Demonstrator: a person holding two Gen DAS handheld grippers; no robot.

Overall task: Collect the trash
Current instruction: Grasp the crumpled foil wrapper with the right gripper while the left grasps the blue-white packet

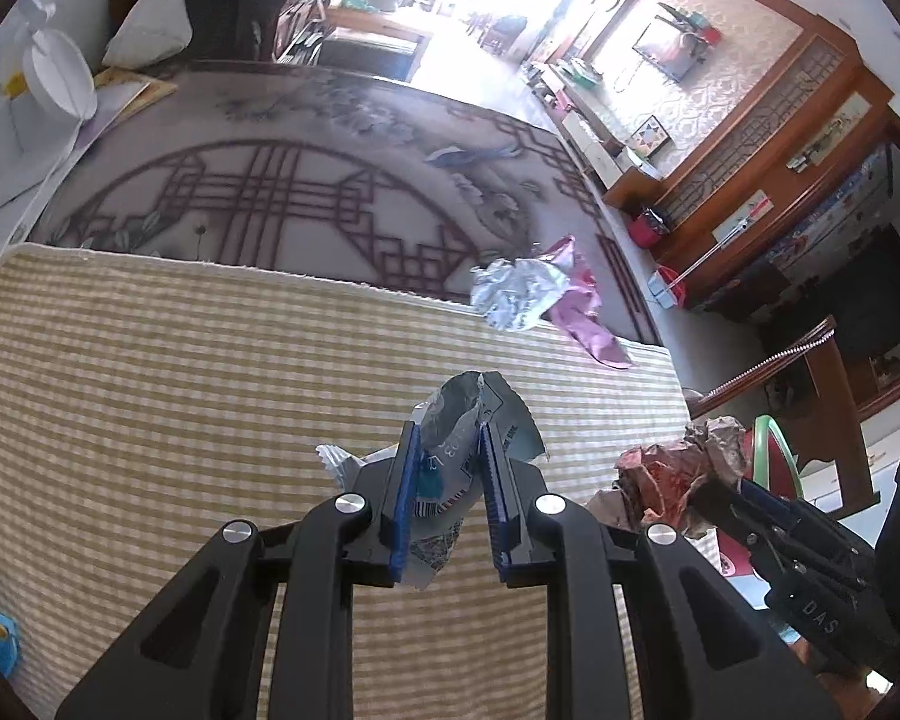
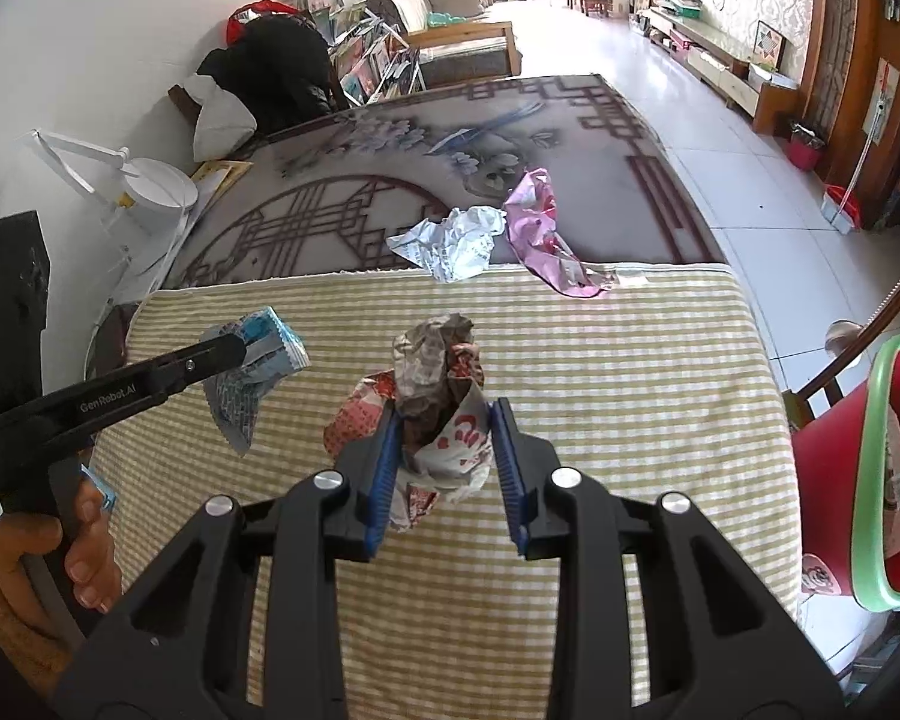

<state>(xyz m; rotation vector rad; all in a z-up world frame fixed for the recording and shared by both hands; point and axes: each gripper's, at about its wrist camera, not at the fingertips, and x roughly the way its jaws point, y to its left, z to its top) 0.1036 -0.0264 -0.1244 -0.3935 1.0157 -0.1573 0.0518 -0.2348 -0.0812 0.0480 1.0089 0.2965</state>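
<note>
My left gripper point(image 1: 448, 427) is shut on a silver-blue snack wrapper point(image 1: 450, 456) above the yellow checked cloth point(image 1: 180, 390); it also shows in the right wrist view point(image 2: 252, 354) with the wrapper point(image 2: 252, 384). My right gripper point(image 2: 444, 411) is shut on a crumpled red-and-white wrapper point(image 2: 444, 396), which also shows in the left wrist view point(image 1: 672, 468). A crumpled white paper point(image 2: 450, 240) and a pink wrapper point(image 2: 540, 222) lie at the cloth's far edge, also in the left wrist view as the paper point(image 1: 516, 294) and the pink wrapper point(image 1: 582, 306).
A red bin with a green rim point(image 2: 876, 480) stands off the table's right side, also seen in the left wrist view point(image 1: 774, 456). A white desk lamp point(image 2: 144, 186) stands at the far left. A patterned table top point(image 2: 390, 180) lies beyond the cloth.
</note>
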